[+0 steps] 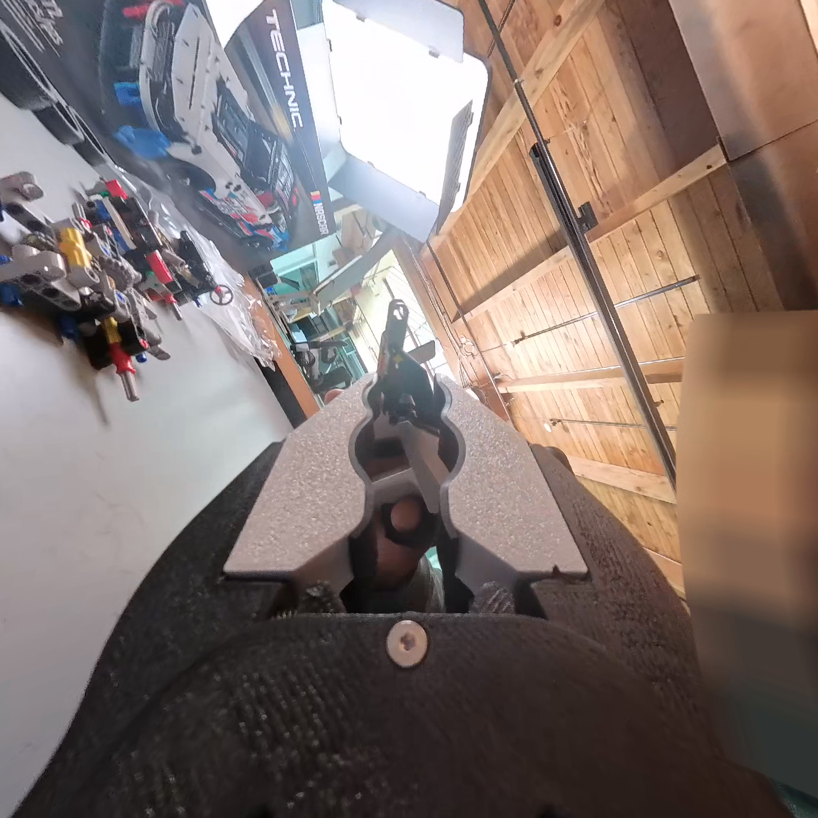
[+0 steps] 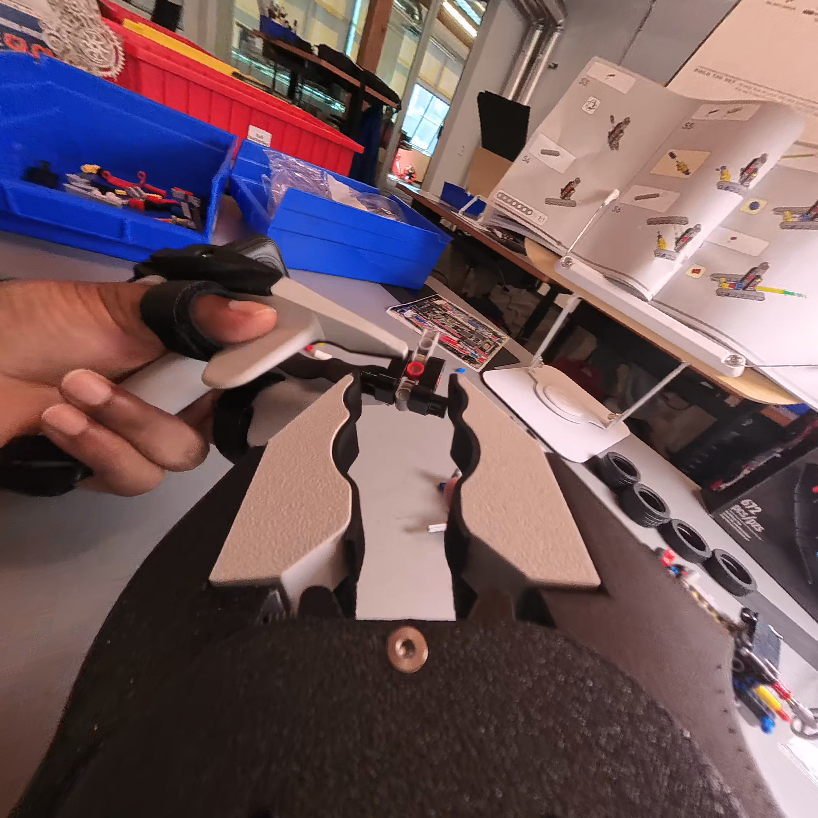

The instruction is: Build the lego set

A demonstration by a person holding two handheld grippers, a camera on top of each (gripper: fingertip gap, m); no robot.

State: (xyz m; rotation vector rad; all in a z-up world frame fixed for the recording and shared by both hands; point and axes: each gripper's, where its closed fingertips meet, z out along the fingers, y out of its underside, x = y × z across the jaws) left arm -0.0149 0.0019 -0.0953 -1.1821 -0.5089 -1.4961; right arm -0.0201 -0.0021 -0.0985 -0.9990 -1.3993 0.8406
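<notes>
A small black brick assembly (image 2: 416, 385) with a red pin and a grey beam hangs above the grey table (image 2: 398, 464). My right gripper (image 2: 405, 389) is shut on it, with both black pads pressing its ends. My left gripper comes in from the left in the right wrist view, held by a hand (image 2: 88, 354); its grey finger (image 2: 345, 336) lies just above the assembly. In the left wrist view the same assembly (image 1: 405, 376) stands between the tips of my left gripper (image 1: 405, 387), with slack on both sides, so that gripper is open.
Two blue bins (image 2: 110, 146) (image 2: 354, 239) and a red bin (image 2: 230, 97) stand at the back left. An open instruction booklet on a stand (image 2: 664, 190), several black tyres (image 2: 650, 504), a sticker sheet (image 2: 447, 329) and a dark box (image 2: 774, 500) lie to the right. Loose parts (image 1: 88, 265) lie on the table. My left and right fingertips are right by each other.
</notes>
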